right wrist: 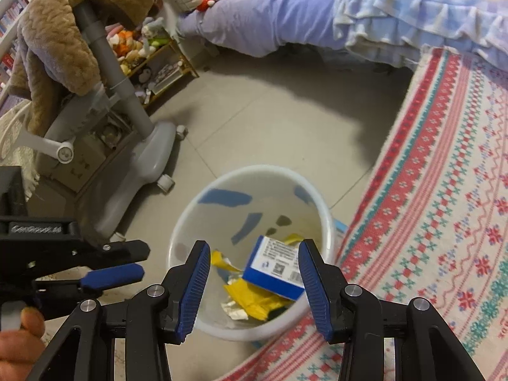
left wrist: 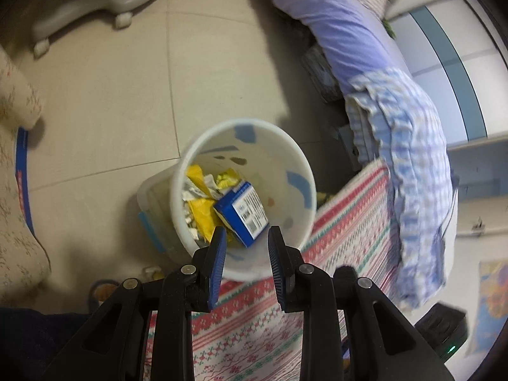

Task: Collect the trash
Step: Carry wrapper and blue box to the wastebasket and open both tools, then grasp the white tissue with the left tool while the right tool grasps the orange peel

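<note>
Where it lies binned, blue-white box (left wrist: 243,212) – barcode up.

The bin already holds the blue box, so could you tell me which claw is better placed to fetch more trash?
Neither clearly. Both the left claw and the right claw hang open and empty over the white bin, where the blue box lies, and no loose trash shows outside it.

The blue-and-white box (left wrist: 243,214) in the white bin (left wrist: 304,171) carries a printed label with a barcode and, in the right wrist view, a QR code; its text is too blurred to read. Embossed lettering on the left gripper (right wrist: 111,263) body is also illegible.
</note>
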Demonstrator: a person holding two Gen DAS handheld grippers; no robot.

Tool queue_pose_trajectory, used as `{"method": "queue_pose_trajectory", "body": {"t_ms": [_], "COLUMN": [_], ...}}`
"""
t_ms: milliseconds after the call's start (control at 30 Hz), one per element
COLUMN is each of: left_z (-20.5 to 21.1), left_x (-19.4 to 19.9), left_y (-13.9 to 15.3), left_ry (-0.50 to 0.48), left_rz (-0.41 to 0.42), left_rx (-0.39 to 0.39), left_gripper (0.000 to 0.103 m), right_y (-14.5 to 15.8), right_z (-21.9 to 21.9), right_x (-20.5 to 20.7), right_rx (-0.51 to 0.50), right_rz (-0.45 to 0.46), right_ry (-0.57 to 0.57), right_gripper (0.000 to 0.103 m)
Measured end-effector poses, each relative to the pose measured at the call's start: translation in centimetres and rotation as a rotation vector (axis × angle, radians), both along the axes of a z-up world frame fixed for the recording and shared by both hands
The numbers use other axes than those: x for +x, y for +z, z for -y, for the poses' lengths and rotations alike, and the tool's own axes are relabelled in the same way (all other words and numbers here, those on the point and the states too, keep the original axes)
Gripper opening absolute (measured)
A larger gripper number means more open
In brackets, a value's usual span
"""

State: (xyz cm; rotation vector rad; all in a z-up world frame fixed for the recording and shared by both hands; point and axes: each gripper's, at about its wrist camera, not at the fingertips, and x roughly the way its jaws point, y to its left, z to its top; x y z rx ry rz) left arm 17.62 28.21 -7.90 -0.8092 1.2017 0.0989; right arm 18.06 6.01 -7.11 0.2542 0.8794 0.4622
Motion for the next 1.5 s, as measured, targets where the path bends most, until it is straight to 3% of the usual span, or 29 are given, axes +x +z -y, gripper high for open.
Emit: {"method": "queue_pose_trajectory", "body": {"t_ms": [167, 500, 667, 900, 967, 1033, 1067, 1267, 1500], "left_z": [3.4, 9.1, 14.0, 20.5, 22.1, 24.3, 25.5, 31.2, 36.0], "left_x": [-1.5, -3.8, -5.3, -7.0, -7.3, -7.7, -7.5, -7.6, -7.7], "left_y": [0.7, 1.8, 1.3, 1.3, 1.7, 1.9, 1.8, 0.1, -3.1], "left_ry": [-0.065, -0.200, -0.345, -0.536, -0.572, -0.626, -0.656, -0.768, -0.838], "left_rz": [0.010, 0.050, 0.051, 0.074, 0.104, 0.126, 0.127, 0.104, 0.064], "left_rx": [0.071, 0.132, 0.169, 0.150, 0.150, 0.141, 0.136, 0.162, 0.257], "left_gripper": [0.029, 0.029, 0.029, 0.029, 0.038, 0.059, 0.060, 0.061, 0.061], "right_y": [1.0, 2.7, 3.9, 4.7, 4.8, 4.7, 4.7, 3.2, 0.2], "right_z": [1.7, 7.4, 12.8, 19.2, 21.4, 23.7, 24.7, 29.4, 31.9], "right_x": [-1.4, -5.2, -7.5, -11.2, -12.1, -12.6, -12.8, -13.4, -13.6], "right_rx": [-0.028, -0.099, -0.171, -0.254, -0.229, -0.198, -0.193, -0.206, -0.236], "right_rz": [0.018, 0.038, 0.039, 0.051, 0.053, 0.039, 0.028, -0.097, -0.234], "right_ry": [-0.009, -0.045, -0.094, -0.164, -0.205, -0.257, -0.290, -0.436, -0.459], "right_gripper": [0.051, 0.051, 0.051, 0.053, 0.055, 0.055, 0.055, 0.056, 0.057]}}
